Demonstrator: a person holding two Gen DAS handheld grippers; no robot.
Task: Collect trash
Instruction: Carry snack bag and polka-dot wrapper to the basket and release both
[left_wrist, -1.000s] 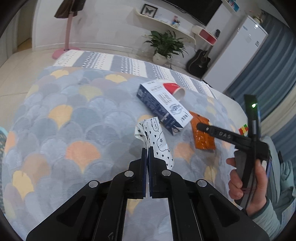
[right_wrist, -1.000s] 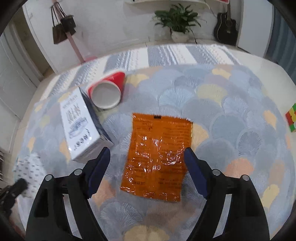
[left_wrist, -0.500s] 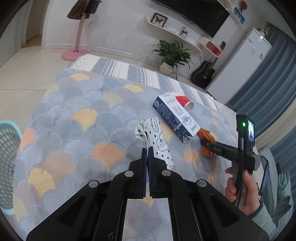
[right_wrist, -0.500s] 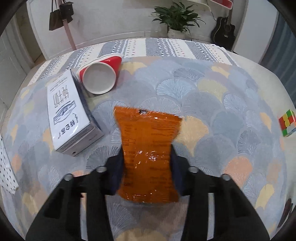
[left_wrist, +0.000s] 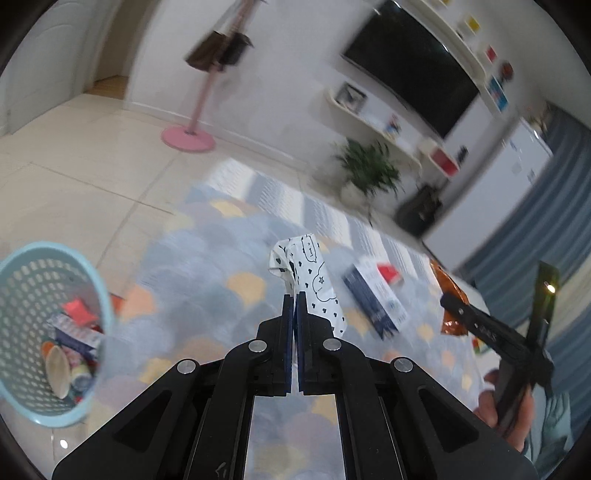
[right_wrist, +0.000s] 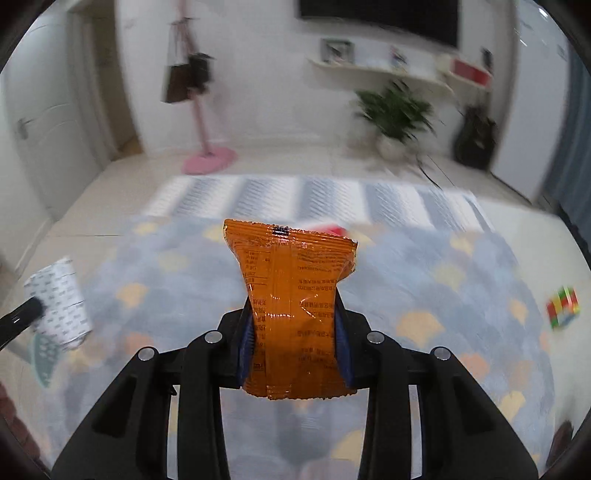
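My left gripper (left_wrist: 294, 295) is shut on a white wrapper with black hearts (left_wrist: 312, 277) and holds it up over the rug. A light blue mesh basket (left_wrist: 22, 402) with trash inside stands at the lower left of the left wrist view. My right gripper (right_wrist: 293, 325) is shut on an orange snack packet (right_wrist: 291, 295), lifted above the rug; the packet also shows in the left wrist view (left_wrist: 448, 291). The white wrapper appears at the left of the right wrist view (right_wrist: 61, 299).
A blue and white carton (left_wrist: 373, 299) and a red cup (left_wrist: 388, 273) lie on the scalloped rug (left_wrist: 207, 280). A colourful cube (right_wrist: 563, 306) sits at the rug's right. A pink stand (left_wrist: 188, 138), a plant (left_wrist: 369, 173) and a guitar stand by the far wall.
Both grippers rose and tilted up. My right gripper closed on the orange packet and lifted it off the rug. My left gripper swung left with the wrapper, bringing the basket closer.
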